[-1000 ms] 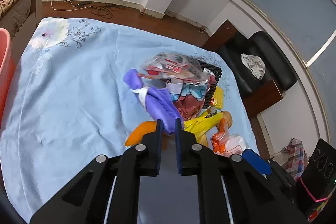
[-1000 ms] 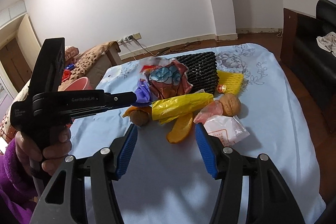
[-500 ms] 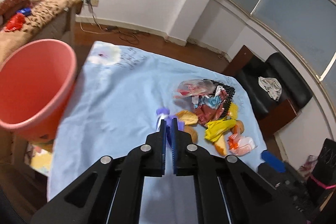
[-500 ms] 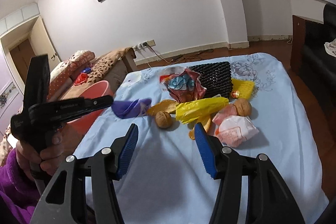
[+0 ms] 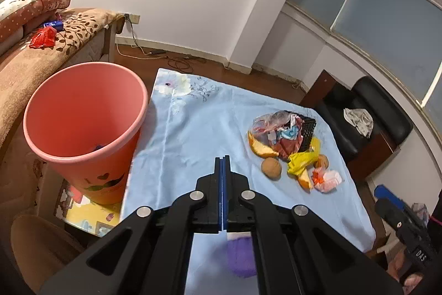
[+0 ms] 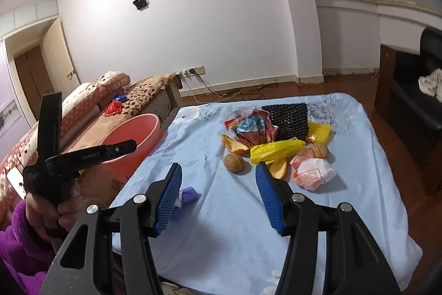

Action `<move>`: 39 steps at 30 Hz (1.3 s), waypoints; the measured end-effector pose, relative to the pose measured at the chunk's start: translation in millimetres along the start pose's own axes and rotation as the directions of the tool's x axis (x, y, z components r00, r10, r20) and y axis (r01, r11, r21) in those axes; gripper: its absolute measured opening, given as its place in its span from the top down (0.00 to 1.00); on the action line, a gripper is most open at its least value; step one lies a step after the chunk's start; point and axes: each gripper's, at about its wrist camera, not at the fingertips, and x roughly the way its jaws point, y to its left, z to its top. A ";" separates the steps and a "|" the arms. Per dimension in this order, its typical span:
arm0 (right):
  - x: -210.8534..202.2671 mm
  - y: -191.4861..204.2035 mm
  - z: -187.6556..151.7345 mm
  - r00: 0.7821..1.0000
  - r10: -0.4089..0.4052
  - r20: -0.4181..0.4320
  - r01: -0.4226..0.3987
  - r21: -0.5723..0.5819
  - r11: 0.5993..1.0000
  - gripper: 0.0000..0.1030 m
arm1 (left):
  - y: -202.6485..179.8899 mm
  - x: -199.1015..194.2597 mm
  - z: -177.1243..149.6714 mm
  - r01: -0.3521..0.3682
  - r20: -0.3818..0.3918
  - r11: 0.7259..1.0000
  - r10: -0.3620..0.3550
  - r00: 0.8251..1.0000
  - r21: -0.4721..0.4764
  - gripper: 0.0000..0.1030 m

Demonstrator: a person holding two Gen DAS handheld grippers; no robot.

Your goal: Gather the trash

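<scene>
Blue tablecloth (image 6: 243,226): left hand-held gripper (image 5: 222,165) closed, empty; right hand-held gripper (image 6: 218,198) wide, empty.

Pink bin (image 5: 83,112) with dark heart marks low on its outer wall. Pale blue tablecloth (image 6: 276,226), faint grey-white flower print at corners. Purple crumpled piece (image 6: 187,194) on the cloth. Yellow bag (image 6: 276,151), orange peel (image 6: 234,145), brown walnut (image 6: 233,162), black mesh (image 6: 286,120), red-blue wrapper (image 6: 251,129). Black grippers, blue ribbed pads (image 6: 168,201). Purple fuzzy sleeve (image 6: 19,239). Brown leaf-print blanket (image 5: 41,57).
</scene>
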 end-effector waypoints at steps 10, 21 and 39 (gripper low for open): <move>-0.1 7.5 -1.4 0.999 -0.031 -0.008 0.031 -0.013 0.999 0.46 | -12.2 5.7 -28.8 0.178 -0.186 0.980 -0.158 0.970 0.095 0.58; 14.3 0.4 -1.9 0.998 -0.038 -0.056 0.040 0.036 0.999 0.46 | -26.4 43.8 -61.0 0.211 -0.394 0.962 -0.130 0.910 0.171 0.58; 70.3 9.1 6.2 0.986 -0.047 -0.162 0.068 0.124 0.990 0.46 | 13.0 41.6 -44.4 0.254 -0.312 0.953 -0.193 0.930 0.167 1.00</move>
